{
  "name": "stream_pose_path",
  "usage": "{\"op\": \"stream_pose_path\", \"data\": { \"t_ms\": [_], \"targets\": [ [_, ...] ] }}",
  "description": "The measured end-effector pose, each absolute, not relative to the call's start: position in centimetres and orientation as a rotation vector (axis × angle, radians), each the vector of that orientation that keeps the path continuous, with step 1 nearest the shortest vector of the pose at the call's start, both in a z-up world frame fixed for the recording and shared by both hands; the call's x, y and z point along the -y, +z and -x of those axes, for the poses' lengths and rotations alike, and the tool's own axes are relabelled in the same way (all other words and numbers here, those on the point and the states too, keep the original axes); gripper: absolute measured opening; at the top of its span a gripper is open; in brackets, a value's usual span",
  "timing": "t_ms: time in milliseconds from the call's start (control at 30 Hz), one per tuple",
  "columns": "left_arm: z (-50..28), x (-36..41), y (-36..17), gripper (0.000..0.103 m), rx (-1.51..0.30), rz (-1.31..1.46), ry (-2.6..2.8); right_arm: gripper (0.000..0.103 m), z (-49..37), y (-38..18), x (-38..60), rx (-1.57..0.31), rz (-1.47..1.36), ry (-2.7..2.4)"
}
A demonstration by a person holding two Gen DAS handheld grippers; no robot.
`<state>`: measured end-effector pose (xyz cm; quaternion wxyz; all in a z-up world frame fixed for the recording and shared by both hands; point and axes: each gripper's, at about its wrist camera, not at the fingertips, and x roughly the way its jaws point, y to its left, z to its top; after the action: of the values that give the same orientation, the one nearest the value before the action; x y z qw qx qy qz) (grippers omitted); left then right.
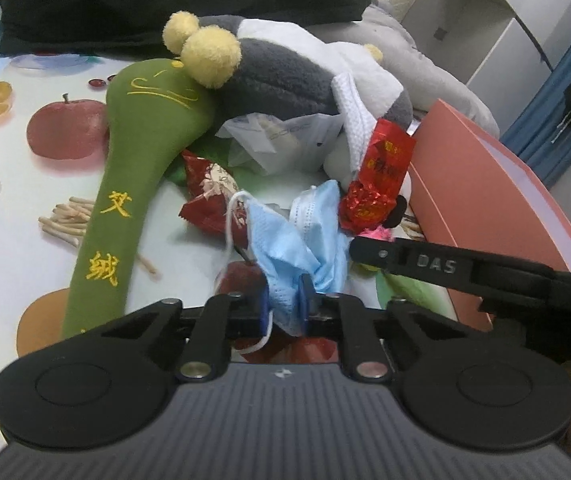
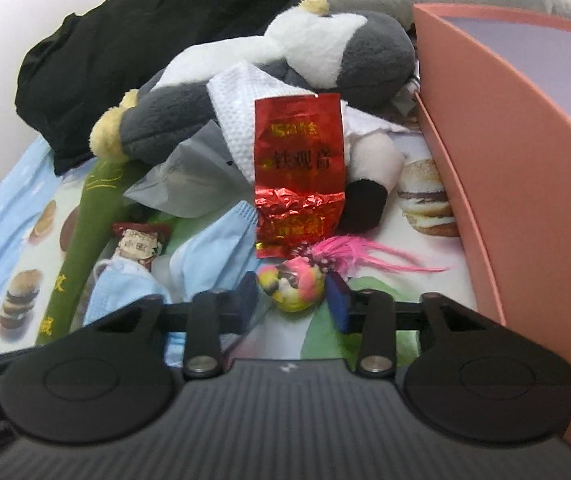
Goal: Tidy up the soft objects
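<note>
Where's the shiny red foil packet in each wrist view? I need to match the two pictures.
Left wrist: red foil packet right of centre, beside the pink box.
Right wrist: red foil packet at centre, upright against the grey plush.
Shared landmark: pink box, on the right in both.

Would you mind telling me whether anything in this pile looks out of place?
Yes: two foil packets, a red tea packet and a dark red snack packet, lie among the soft toys and masks; they are wrappers, not soft things.
</note>
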<state>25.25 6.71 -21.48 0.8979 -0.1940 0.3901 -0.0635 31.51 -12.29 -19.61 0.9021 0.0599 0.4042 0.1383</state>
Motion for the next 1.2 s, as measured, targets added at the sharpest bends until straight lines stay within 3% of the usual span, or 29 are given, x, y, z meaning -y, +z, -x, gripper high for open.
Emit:
{"op": "stream_pose_path", "data": {
  "t_ms": [500, 1033, 1133, 1167, 1200],
  "targets": [
    [-18.8, -5.1, -18.8, 0.009, -0.816, 0.469, 0.01, 0.04, -24.4, -16.6, 14.0, -0.8, -0.06, 0.341],
    [-11.1, -4.8, -19.5, 0.011, -0.978, 0.521, 0.006, 0.04, -17.0, -18.5, 15.6, -0.897, 0.07, 0.369],
    [-10.8, -5.0, -18.9, 0.039, -0.992, 0.496, -0.02, 0.048, -17.4, -18.4, 15.9, -0.908, 0.049, 0.346],
    [-10.5, -5.0, -18.6, 0.053, -0.984, 0.482, -0.024, 0.048, -17.4, -18.4, 16.0, -0.907, 0.04, 0.344],
    [-10.5, -5.1, -18.2, 0.058, -0.977, 0.464, -0.03, 0.048, -17.4, -18.3, 16.1, -0.905, 0.036, 0.345]
  ]
}}
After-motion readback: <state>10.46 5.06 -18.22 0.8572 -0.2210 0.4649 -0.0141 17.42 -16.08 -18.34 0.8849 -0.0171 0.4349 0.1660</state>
